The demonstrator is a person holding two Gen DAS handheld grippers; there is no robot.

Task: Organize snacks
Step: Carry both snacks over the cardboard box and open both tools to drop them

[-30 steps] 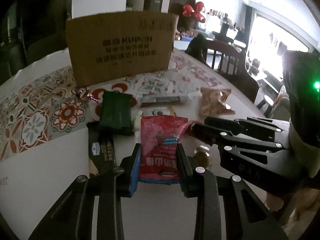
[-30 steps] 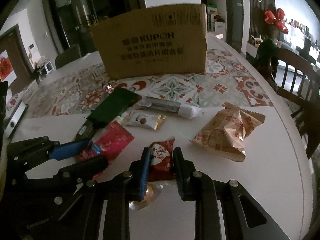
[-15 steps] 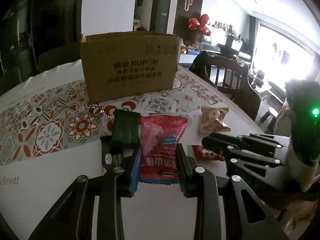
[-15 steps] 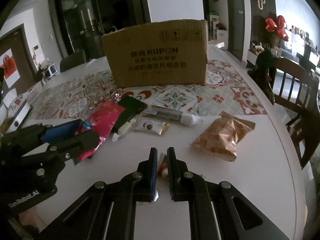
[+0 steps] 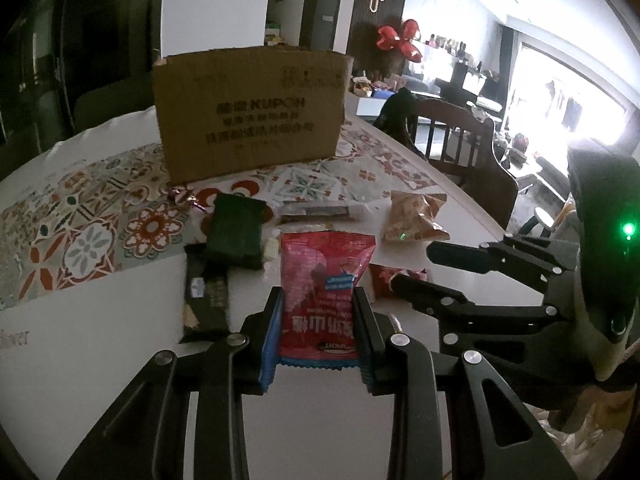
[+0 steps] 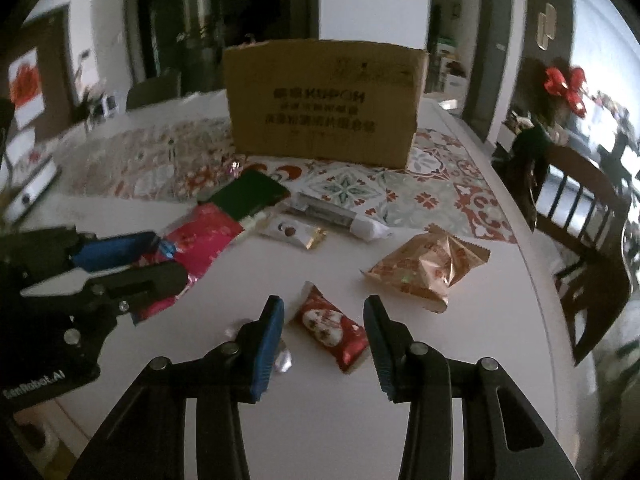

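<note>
Left claw (image 5: 318, 334) grips the lower end of a flat red foil snack packet (image 5: 323, 292), held in front of the brown cardboard box (image 5: 250, 112) that stands on the patterned runner of the white desk (image 5: 80, 344). Right claw (image 6: 324, 340) is opening, its blue pads clear of a small red pillow-shaped candy wrapper (image 6: 332, 326) lying on the desk between them, nearer than the box. Both packets are judged light, soft and crinkly, with slick film; hold is best taken across a sealed end or the flat middle, pressed gently to spare the contents. The right-wrist view alone shows the small wrapper whole, a crumpled gold-and-red snack bag (image 6: 430, 268) right of it, and a white-wrapped bar (image 6: 340, 216) before the box. The left-wrist view alone shows a dark brown bar (image 5: 206, 292) and the held packet's print.
</note>
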